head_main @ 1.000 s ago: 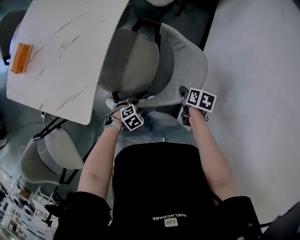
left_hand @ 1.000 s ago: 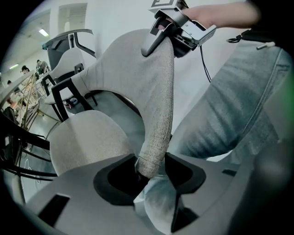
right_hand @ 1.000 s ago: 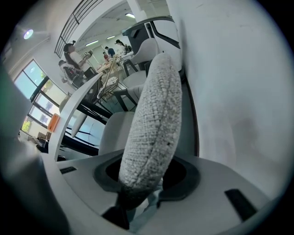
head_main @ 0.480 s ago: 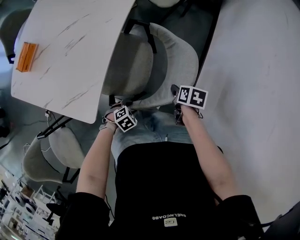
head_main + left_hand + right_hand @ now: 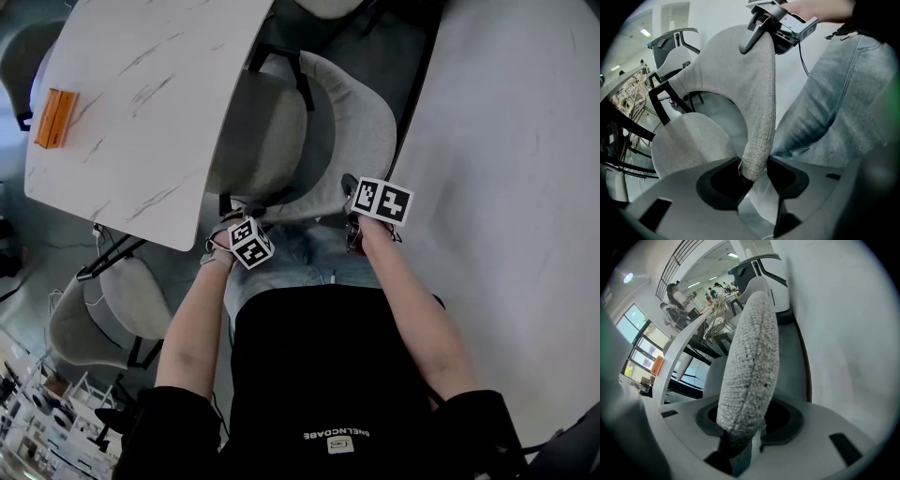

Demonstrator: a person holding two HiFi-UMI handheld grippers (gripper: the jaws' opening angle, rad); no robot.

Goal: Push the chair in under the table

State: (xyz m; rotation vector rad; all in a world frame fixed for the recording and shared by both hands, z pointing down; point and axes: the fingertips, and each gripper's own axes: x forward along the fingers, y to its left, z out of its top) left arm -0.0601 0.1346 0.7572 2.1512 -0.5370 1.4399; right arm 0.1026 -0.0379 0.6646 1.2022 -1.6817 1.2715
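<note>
A grey fabric chair (image 5: 361, 112) stands with its seat (image 5: 262, 131) partly under the edge of the white marble table (image 5: 141, 103). My left gripper (image 5: 234, 212) is shut on the left end of the curved backrest; in the left gripper view the fabric edge (image 5: 759, 117) sits between both pads of that gripper (image 5: 754, 171). My right gripper (image 5: 350, 186) is shut on the backrest's right end, which fills its jaws (image 5: 745, 420) as a thick padded edge (image 5: 752, 362). The right gripper (image 5: 780, 26) also shows at the backrest's top in the left gripper view.
An orange box (image 5: 52, 117) lies on the table's far left. A second grey chair (image 5: 103, 314) stands under the table's near corner. A large white surface (image 5: 506, 187) runs along the right. The person's jeans-clad legs (image 5: 300, 262) are right behind the backrest.
The chair has slid further under the table, up and left in the head view, with both grippers moving along on its backrest. Over the last half second it barely moved.
</note>
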